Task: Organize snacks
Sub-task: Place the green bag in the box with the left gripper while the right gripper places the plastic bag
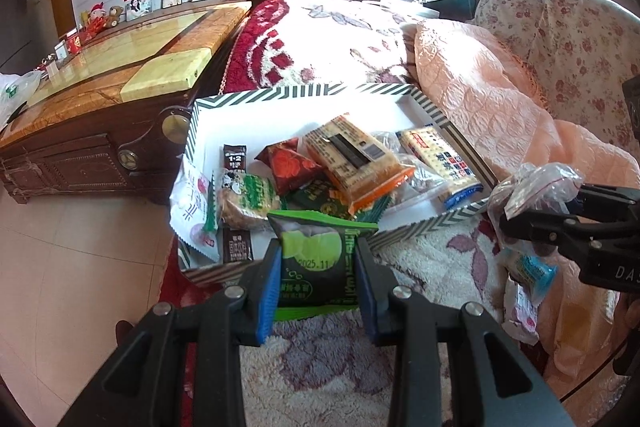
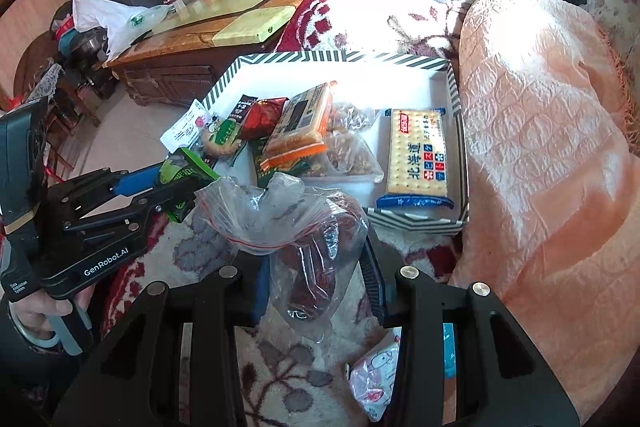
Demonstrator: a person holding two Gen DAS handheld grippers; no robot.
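Left gripper (image 1: pixel 316 267) clamps green snack packet (image 1: pixel 316 259), its bottom edge hidden; right gripper (image 2: pixel 316 267) clamps clear zip bag (image 2: pixel 296 223), contents unclear, near striped box (image 2: pixel 456 99).

The left gripper (image 1: pixel 316 275) points steeply downward, its two blue-padded fingers (image 1: pixel 269 287) pressed against the sides of a green snack packet (image 1: pixel 318 259), held upright between them. In the right wrist view the same unit enters from the left edge, carried by a person's hand (image 2: pixel 44 311) wrapped around its handle. The right gripper (image 2: pixel 316 267) also points steeply downward, jaws partly closed on a clear plastic bag (image 2: pixel 296 227) whose twisted top rises above the fingers.
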